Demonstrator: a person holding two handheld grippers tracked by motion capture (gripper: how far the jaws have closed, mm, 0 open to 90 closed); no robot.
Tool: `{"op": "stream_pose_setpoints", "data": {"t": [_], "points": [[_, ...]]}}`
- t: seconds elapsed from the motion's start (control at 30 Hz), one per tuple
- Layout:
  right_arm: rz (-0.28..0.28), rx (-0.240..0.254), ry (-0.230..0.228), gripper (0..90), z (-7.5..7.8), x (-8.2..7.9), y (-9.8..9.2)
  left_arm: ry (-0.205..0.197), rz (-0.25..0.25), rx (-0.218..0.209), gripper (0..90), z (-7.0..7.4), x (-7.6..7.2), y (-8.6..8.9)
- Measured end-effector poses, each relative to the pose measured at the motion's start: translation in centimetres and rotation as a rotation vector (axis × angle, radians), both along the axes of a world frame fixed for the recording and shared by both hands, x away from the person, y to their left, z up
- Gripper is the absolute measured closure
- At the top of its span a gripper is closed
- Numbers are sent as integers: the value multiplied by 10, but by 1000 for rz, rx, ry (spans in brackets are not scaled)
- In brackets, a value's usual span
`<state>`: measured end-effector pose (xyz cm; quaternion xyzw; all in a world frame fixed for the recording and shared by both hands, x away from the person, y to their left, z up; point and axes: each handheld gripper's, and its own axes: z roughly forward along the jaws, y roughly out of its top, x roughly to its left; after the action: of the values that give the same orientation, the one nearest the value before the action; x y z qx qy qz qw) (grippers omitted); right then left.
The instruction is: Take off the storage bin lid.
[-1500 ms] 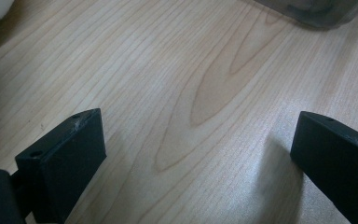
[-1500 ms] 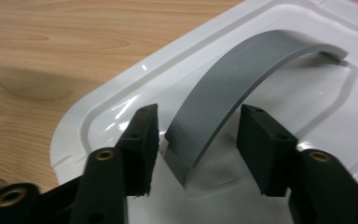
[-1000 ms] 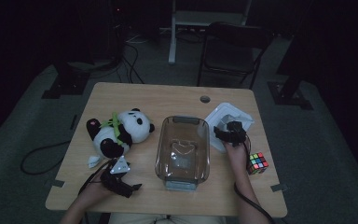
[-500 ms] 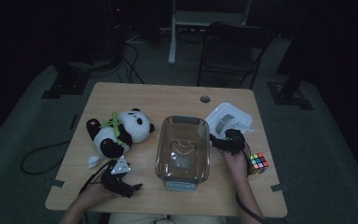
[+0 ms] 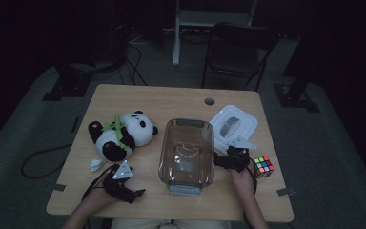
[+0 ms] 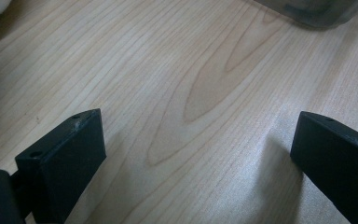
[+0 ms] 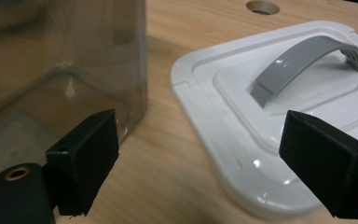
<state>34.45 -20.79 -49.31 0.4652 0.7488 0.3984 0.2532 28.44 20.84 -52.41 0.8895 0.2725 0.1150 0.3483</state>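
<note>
My right gripper [image 5: 227,158] stands open between the clear plastic container [image 5: 187,150] and a Rubik's cube [image 5: 264,166]. Its jaws have just been opening, and the pads touch nothing. In the right gripper view, my right gripper [image 7: 205,163] looks past its wide jaws at the near corner of the white lid [image 7: 242,135] with a grey handle [image 7: 307,58]. The container wall [image 7: 60,70] is at the left. My left gripper [image 5: 129,190] rests open near the table's front edge. In the left gripper view, my left gripper [image 6: 196,158] has only bare wood between its jaws.
A panda plush [image 5: 124,136] lies at the left of the wooden table [image 5: 171,100]. The lid [image 5: 233,125] lies flat behind the right gripper. A cable hole [image 5: 209,101] is near the far edge. A chair [image 5: 236,52] stands beyond the table.
My right gripper has drawn back from the white lid toward the front edge, with its jaws wider apart. The lid stays flat on the table. The left gripper has not moved.
</note>
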Motion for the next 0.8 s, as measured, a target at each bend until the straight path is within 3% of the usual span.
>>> {"op": "stream_pose_setpoints", "data": {"t": [0.2, 0.33, 0.5, 0.8], "points": [[27, 15, -11, 116, -7, -15, -2, 23, 4, -12, 38, 1, 0, 1], [67, 27, 25, 129, -15, -25, -2, 13, 1, -8, 38, 1, -1, 1], [98, 8, 43, 128, -24, -39, -4, 3, -6, -6, 38, 0, -2, 1], [115, 19, 67, 128, -29, -54, -9, -2, -6, -2, 38, 0, -2, 1]]}}
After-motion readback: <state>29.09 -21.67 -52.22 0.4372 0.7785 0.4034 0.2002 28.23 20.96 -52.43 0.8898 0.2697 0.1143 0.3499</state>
